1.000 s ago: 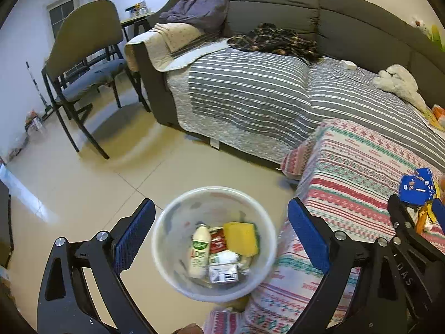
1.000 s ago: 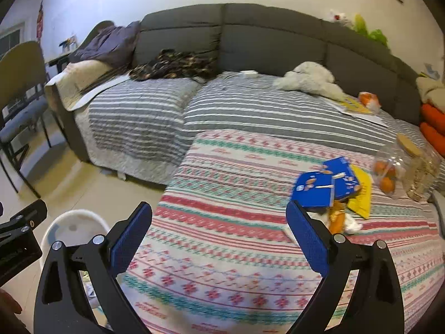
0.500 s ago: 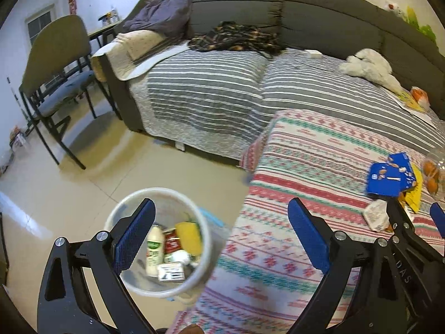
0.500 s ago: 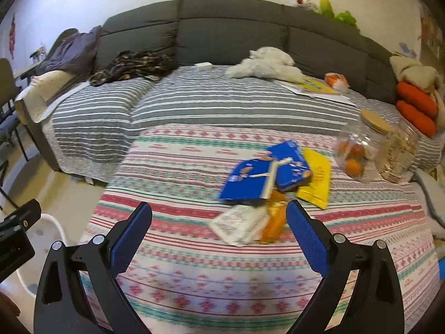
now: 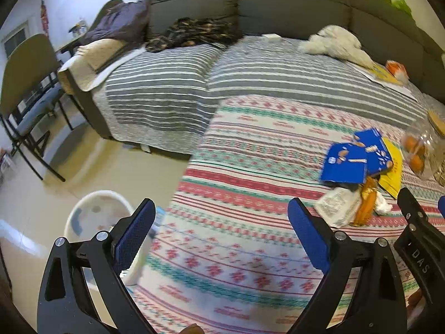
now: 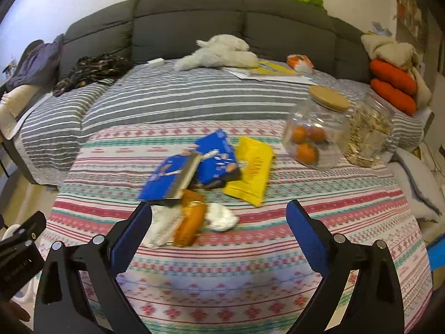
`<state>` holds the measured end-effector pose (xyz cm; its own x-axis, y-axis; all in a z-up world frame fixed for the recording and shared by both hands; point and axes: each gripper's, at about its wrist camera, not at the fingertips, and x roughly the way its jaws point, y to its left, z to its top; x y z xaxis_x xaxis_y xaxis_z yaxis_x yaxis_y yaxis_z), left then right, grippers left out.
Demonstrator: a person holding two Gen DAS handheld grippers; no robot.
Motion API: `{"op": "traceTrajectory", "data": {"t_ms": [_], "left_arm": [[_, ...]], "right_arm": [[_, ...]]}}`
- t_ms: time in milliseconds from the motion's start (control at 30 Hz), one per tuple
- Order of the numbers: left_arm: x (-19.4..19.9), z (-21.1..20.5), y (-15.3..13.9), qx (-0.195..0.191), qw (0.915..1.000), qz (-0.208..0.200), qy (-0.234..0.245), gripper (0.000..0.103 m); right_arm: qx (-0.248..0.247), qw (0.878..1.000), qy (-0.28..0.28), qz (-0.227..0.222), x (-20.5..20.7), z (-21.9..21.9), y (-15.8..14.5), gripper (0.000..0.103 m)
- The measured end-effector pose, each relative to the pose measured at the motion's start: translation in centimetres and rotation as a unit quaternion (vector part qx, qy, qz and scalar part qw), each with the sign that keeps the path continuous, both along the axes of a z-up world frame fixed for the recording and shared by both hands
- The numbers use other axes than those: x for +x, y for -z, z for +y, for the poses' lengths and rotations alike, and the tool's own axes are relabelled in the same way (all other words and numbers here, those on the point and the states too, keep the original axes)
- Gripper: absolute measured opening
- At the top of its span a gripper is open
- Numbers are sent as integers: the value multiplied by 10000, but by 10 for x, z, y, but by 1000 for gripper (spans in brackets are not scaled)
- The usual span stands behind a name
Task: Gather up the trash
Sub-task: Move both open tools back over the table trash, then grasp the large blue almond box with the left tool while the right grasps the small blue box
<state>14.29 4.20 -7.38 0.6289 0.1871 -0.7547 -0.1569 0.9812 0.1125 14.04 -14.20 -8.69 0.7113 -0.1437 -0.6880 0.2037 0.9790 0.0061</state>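
Observation:
A heap of trash lies on the patterned tablecloth (image 6: 250, 286): two blue wrappers (image 6: 194, 164), a yellow packet (image 6: 253, 167), an orange wrapper (image 6: 190, 222), a white crumpled tissue (image 6: 221, 217) and a white paper wrapper (image 6: 162, 228). My right gripper (image 6: 219, 239) stands open just short of the heap, nothing between its fingers. In the left wrist view the same heap (image 5: 353, 172) lies to the right, and my left gripper (image 5: 219, 236) is open over the cloth's left part. A white bin (image 5: 94, 217) stands on the floor at lower left, partly hidden by the left finger.
Two clear jars (image 6: 317, 130), one with oranges, stand right of the heap. Behind is a striped sofa bed (image 6: 180, 97) with a white plush toy (image 6: 222, 53), clothes (image 5: 192, 32) and papers. Chairs (image 5: 25, 89) stand at the left on the tiled floor.
Both grippers have swung right from the bin toward the table. The bin has slid to the lower left edge of the left view; the heap has moved to the middle of the right view and nearer.

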Motion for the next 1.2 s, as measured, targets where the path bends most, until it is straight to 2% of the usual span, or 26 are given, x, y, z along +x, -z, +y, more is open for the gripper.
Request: {"op": "traceTrajectory", "data": {"t_ms": [300, 500, 600, 633, 867, 967, 1033, 1067, 1133, 1167, 1200], "left_arm": [[25, -52, 30, -34, 9964, 439, 721, 92], [62, -85, 44, -452, 9818, 872, 1625, 92], [87, -95, 40, -736, 9751, 1006, 1836, 94], [99, -99, 40, -912, 9705, 1137, 1919, 96], [151, -119, 69, -1346, 9533, 1854, 1968, 96], [167, -117, 86, -1407, 9505, 2119, 1784, 96], [172, -110, 92, -1706, 9460, 2206, 1654, 95], [173, -107, 90, -1817, 9462, 2141, 1606, 89], [173, -106, 86, -1753, 9472, 2133, 1632, 74], [170, -107, 84, -1708, 9465, 2130, 1719, 69], [167, -106, 81, -1735, 9453, 2114, 1775, 68]], "right_arm": [[301, 9981, 434, 306, 10, -62, 11, 94], [643, 9949, 726, 265, 14, -103, 5, 94], [806, 9930, 818, 274, 17, -118, 5, 94], [844, 9926, 825, 281, 19, -119, 5, 94], [1079, 9901, 807, 398, 29, -121, 8, 94], [1072, 9900, 784, 468, 31, -121, 11, 94], [1088, 9896, 796, 509, 33, -122, 13, 94], [1095, 9894, 802, 521, 33, -123, 14, 94], [1107, 9890, 817, 552, 34, -123, 16, 94], [1121, 9886, 819, 575, 35, -123, 17, 94], [1139, 9883, 820, 592, 36, -122, 18, 94]]}}
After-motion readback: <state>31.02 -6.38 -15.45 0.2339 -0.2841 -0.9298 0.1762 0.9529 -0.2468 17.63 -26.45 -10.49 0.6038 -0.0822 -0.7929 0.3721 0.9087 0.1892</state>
